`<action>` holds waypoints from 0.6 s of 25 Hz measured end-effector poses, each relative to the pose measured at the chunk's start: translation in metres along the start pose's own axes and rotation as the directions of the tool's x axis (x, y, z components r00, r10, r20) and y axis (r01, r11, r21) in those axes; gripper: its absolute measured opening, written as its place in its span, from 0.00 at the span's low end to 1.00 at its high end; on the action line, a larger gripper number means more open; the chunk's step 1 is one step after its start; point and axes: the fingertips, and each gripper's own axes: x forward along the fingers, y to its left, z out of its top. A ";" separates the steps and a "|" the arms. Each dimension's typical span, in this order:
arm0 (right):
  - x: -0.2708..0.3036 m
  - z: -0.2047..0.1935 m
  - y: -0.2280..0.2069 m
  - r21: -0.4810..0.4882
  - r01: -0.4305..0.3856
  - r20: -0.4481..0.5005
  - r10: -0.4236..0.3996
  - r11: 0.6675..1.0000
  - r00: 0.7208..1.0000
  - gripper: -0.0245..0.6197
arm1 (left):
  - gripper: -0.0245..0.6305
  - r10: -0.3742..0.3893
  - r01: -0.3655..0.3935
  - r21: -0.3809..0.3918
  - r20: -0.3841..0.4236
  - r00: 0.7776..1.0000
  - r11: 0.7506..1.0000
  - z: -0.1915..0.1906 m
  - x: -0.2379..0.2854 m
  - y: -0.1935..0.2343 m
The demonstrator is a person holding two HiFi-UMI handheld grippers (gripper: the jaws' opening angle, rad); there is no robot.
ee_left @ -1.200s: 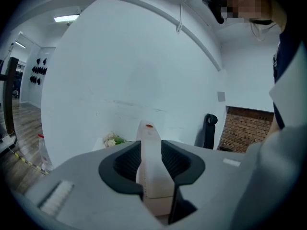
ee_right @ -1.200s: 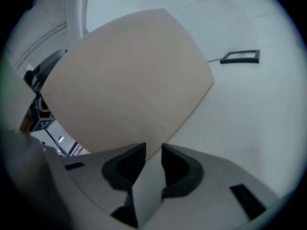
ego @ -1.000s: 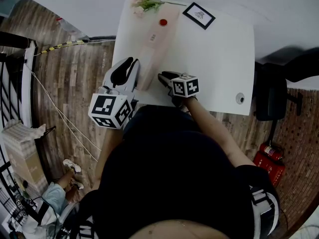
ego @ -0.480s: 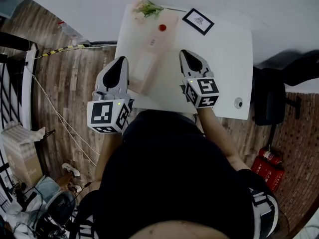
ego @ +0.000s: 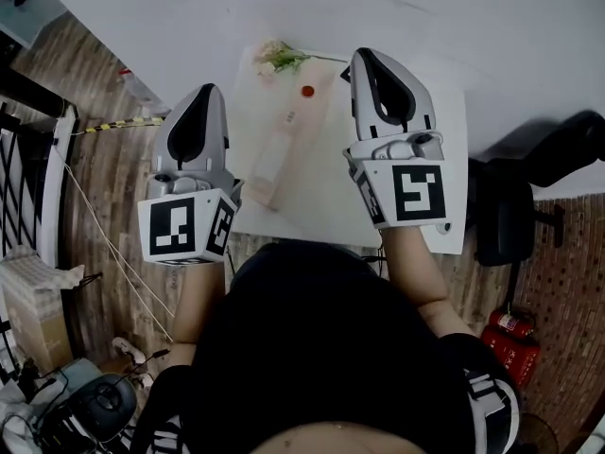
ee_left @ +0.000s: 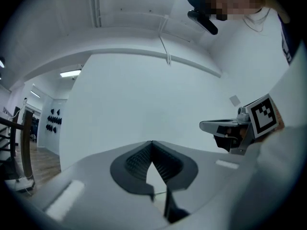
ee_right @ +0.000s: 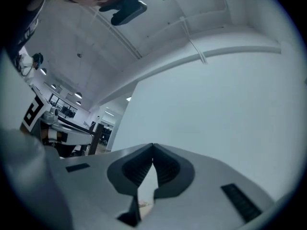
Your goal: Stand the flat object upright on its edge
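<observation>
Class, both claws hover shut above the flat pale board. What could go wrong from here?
The small red round thing on the long pale pink board may roll off when the board is tipped up.
The left claw and right claw are shut and empty; lowered unopened, they might shove the board off the white table.

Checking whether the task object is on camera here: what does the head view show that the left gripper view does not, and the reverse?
Only the head view: the white table, the long flat object lying flat on it, flowers and a small red item at its far end.
Only the left gripper view: a ceiling light and the left claw seen from inside, its ribbed pads shut on nothing.
Both: the two claws, the right claw showing its marker cube.
</observation>
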 end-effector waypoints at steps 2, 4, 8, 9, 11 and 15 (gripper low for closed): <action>0.005 0.015 0.003 0.012 -0.009 0.024 0.009 1.000 1.000 0.06 | 0.05 0.009 -0.009 0.004 0.023 1.000 1.000 0.018 0.002 0.001; 0.005 0.022 0.005 0.020 -0.012 0.033 0.011 1.000 0.999 0.06 | 0.05 0.013 -0.013 0.000 0.041 0.999 1.000 0.031 0.002 0.001; 0.000 0.019 0.010 0.037 -0.017 0.011 0.017 0.999 1.000 0.05 | 0.05 0.009 -0.009 0.011 0.041 0.999 1.000 0.039 -0.001 -0.005; -0.001 0.017 0.010 0.049 -0.021 0.006 0.021 0.999 1.000 0.05 | 0.05 0.008 -0.009 0.024 0.036 0.999 1.000 0.039 -0.002 -0.006; -0.003 0.015 0.010 0.055 -0.022 -0.001 0.022 0.998 1.000 0.05 | 0.05 0.007 -0.008 0.045 0.029 1.000 0.999 0.036 -0.004 -0.009; -0.005 0.014 0.011 0.054 -0.021 -0.006 0.021 0.998 1.000 0.05 | 0.05 -0.002 0.001 0.038 0.019 1.000 0.999 0.031 -0.005 -0.011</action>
